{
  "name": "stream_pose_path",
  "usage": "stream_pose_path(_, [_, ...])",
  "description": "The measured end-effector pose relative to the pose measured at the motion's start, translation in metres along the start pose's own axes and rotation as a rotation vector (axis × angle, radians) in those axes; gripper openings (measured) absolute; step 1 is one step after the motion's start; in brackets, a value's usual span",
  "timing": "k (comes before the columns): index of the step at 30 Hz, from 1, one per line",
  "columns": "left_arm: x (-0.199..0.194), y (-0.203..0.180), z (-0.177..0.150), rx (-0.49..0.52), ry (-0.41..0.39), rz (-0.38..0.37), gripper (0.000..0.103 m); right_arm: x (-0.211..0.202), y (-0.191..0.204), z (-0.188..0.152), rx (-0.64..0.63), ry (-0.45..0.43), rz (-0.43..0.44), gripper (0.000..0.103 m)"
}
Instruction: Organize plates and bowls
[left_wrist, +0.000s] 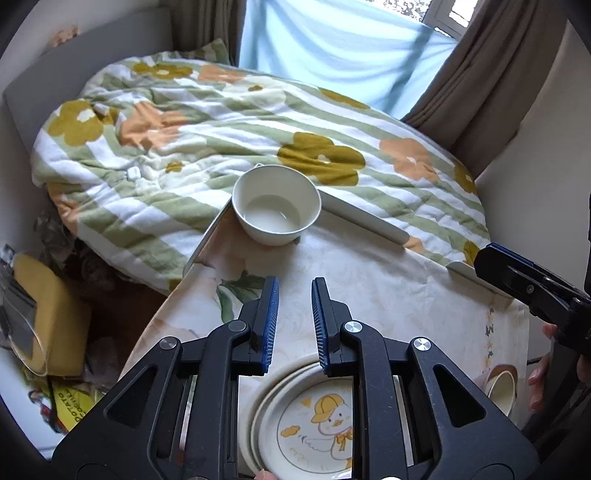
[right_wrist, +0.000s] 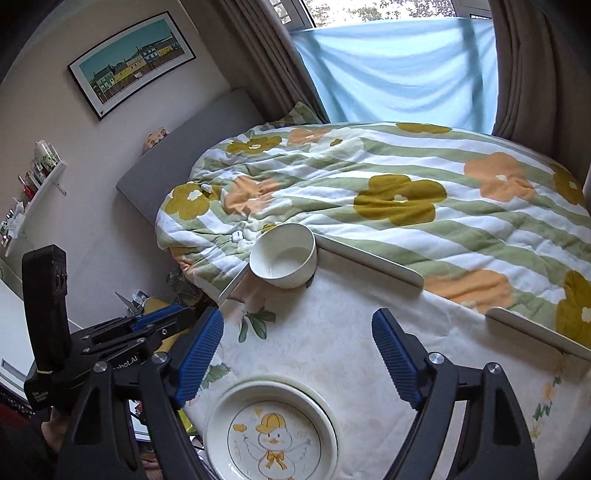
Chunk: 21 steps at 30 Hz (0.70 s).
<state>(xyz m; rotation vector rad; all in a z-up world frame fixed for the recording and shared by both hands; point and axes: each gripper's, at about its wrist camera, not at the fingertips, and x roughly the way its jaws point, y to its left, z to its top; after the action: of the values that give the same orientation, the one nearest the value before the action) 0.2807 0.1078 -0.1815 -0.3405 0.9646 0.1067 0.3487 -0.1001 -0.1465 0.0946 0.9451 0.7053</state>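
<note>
My right hand-held gripper hangs over the table with its blue pads spread wide and nothing between them. Below it, at the table's near edge, sits a plate printed with a duck in a yellow cap. A white bowl stands at the far left corner, empty. My left hand-held gripper is beside the left edge; its jaws look closed.
</note>
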Motion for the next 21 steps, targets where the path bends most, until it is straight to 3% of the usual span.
stream_pose_path(3, [0.029,0.018,0.014,-0.028,0.041,-0.018,0.016,0.026,-0.004,0.013,0.019,0.025,-0.002,0.079])
stream_pose_path(5, [0.046,0.027,0.021,-0.034,0.065,-0.024,0.025,0.041,-0.008,0.018,0.030,0.039,-0.003,0.079])
stream_pose_path(6, [0.054,0.030,0.023,-0.037,0.080,-0.035,0.059,0.049,-0.009,0.020,0.034,0.047,-0.004,0.079])
stream_pose_path(7, [0.061,0.034,0.025,-0.044,0.087,-0.044,0.102,0.056,-0.010,0.022,0.038,0.053,-0.006,0.079])
stream_pose_path(13, [0.083,0.049,0.035,-0.070,0.101,-0.028,0.102,0.087,-0.015,0.032,0.052,0.092,-0.027,0.079])
stream_pose_path(18, [0.093,0.077,0.056,-0.212,0.082,-0.030,0.102,0.111,-0.023,0.043,0.062,0.140,-0.051,0.079])
stream_pose_path(21, [0.100,0.093,0.061,-0.308,0.082,-0.084,0.102,0.129,-0.028,0.047,0.087,0.168,-0.041,0.079])
